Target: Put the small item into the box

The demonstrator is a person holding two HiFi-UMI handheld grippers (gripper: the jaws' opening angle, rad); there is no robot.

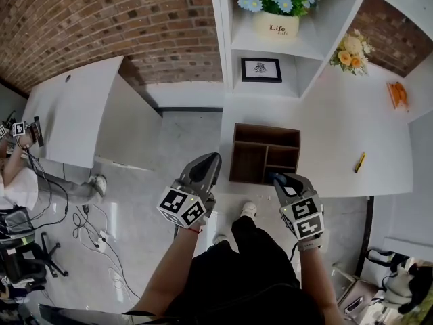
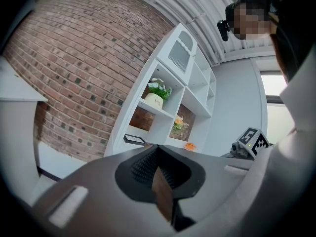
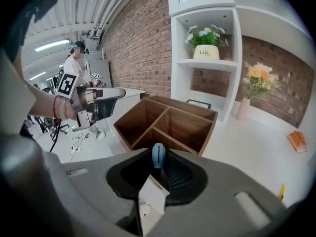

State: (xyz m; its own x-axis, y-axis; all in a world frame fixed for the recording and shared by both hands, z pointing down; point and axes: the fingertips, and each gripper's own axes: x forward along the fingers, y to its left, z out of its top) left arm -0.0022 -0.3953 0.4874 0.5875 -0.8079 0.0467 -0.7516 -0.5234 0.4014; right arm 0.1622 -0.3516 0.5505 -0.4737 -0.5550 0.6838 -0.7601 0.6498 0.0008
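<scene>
Room: red-brown brick wall [image 1: 101,26] behind; pale glossy floor below with loose cables.
Surface: smooth white table [image 1: 352,127] that carries the box and a few small objects.
Box: square wooden box [image 1: 265,128] with an open top and dark brown grained walls. Thin plank dividers split it into several rectangular compartments, and only bare wood shows inside them.
Shelf unit: white boxy shelf unit [image 1: 226,59] at the table's back. One cubby holds a cream flower pot [image 1: 275,24] of blue and white flowers. The cubby below holds a black-framed picture [image 1: 261,70].
Vase: pale vase of orange and cream flowers [image 1: 352,51], standing on the table right of the shelves.
Loose items: slim yellow stick [image 1: 360,162] lying well right of the box; small orange object [image 1: 398,94] near the far right edge.
Small item: little light-blue oval piece [image 3: 158,155] with a dark slot, smooth and rounded. It is pinched upright between the ribbed black pads of the right gripper, outside the box.
Right gripper: right gripper [image 1: 276,178], grey shell, clamped on the blue piece. It tilts down with its tips at the box's near right edge.
Left gripper: left gripper [image 1: 214,158], grey shell with a checkered marker cube. Its jaws are pressed together with nothing between them. It is held left of the box, off the table over the floor.
</scene>
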